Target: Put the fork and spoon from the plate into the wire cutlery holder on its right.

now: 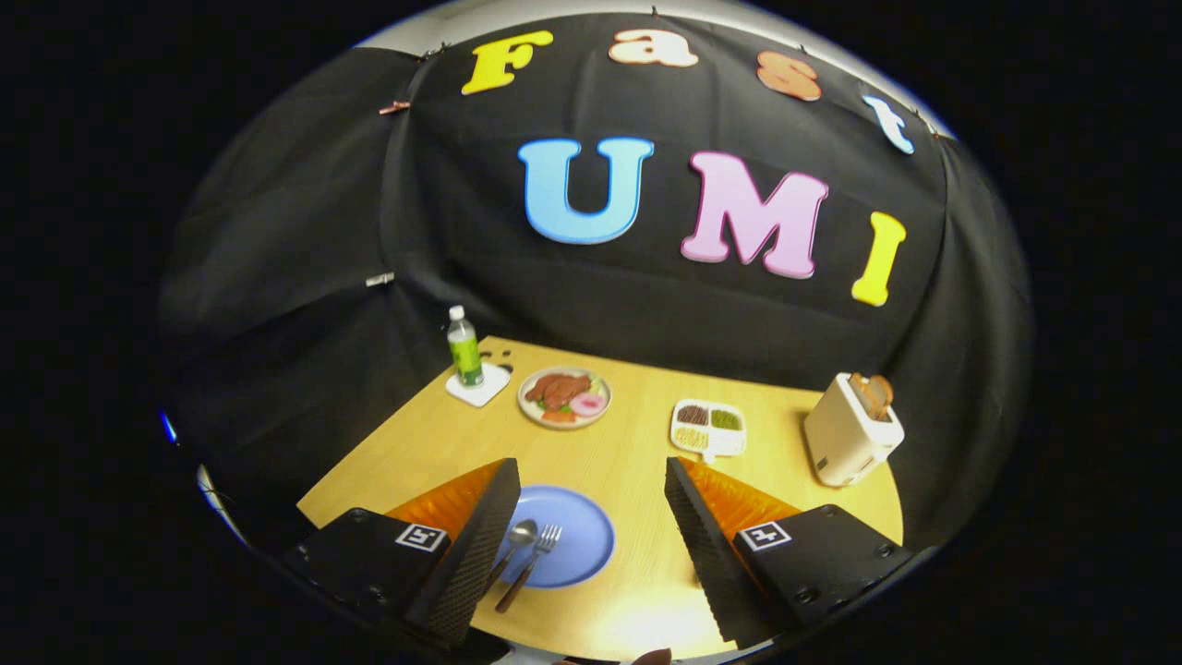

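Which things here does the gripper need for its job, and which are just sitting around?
Needed: fork, spoon, blue plate, open gripper above them.
Just sitting: bottle on coaster, food plate, divided tray, toaster.

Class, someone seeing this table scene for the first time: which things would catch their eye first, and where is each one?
Probably the blue plate just ahead of the open tool, between its fingers, with a spoon and fork lying side by side on it. Beyond it stand a plate of food beside a green bottle on a white coaster, and a cream toaster at the far right.
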Tool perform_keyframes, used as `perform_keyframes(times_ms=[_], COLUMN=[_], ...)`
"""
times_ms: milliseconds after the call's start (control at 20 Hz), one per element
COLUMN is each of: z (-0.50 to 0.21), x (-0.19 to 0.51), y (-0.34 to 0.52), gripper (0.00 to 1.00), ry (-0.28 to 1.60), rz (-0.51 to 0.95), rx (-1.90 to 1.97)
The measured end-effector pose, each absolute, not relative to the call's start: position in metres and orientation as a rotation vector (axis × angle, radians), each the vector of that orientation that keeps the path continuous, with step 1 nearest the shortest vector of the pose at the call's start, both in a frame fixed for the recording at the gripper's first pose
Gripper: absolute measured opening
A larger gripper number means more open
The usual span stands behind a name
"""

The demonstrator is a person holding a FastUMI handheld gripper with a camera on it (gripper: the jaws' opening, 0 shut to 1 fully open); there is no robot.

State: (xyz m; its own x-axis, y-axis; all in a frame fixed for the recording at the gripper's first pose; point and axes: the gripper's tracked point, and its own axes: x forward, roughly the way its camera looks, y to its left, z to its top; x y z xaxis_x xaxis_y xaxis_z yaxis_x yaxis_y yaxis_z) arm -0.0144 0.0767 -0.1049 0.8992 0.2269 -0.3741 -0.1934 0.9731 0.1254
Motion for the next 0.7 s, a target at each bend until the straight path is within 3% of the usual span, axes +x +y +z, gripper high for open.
perform_keyframes(times_ms=[350, 500, 700], z=[-0.217, -0.259, -0.303], x=[-0.028, -0.028, -0.026], y=[0.12, 0.134, 0.157], gripper=[0.97, 0.77, 0.74], ry=[0.71, 0.807, 0.927], rz=[0.313, 0.33, 0.336], rx=[0.075, 0.066, 0.13])
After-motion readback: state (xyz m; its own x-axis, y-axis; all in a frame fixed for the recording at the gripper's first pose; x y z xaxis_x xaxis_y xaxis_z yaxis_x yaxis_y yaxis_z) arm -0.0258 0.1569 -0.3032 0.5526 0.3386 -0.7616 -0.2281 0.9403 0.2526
